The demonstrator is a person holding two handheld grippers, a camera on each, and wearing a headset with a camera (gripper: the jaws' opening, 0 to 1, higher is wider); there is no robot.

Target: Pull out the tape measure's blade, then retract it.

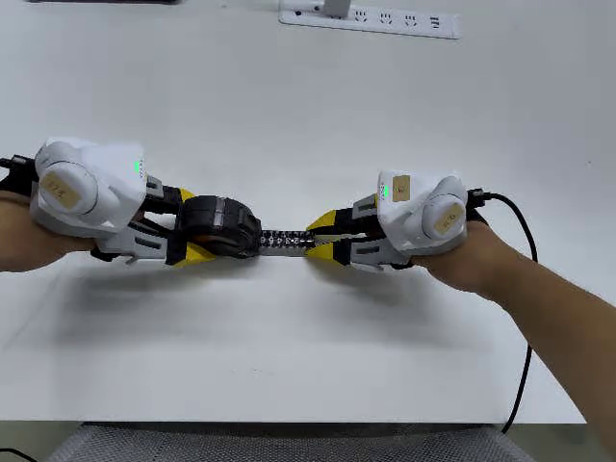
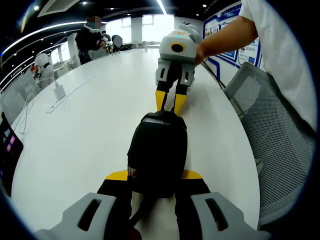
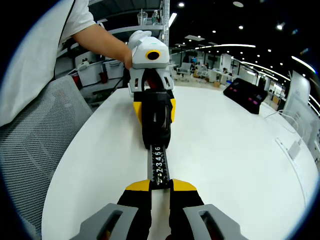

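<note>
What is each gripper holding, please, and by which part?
Left gripper clamps the tape measure by its case; right gripper pinches the blade near its end.

White table (image 1: 289, 115), power strip (image 1: 371, 17) on it

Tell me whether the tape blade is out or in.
Out: a short numbered stretch of blade spans from the tape measure case in the left gripper to the right gripper gripping it.

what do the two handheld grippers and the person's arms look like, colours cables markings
The left gripper and right gripper each have a rounded white housing, black-and-grey jaws with yellow tips, a green light and a tan label. A black cable trails from the right one. The person wears a white short-sleeved shirt, forearms bare.
</note>
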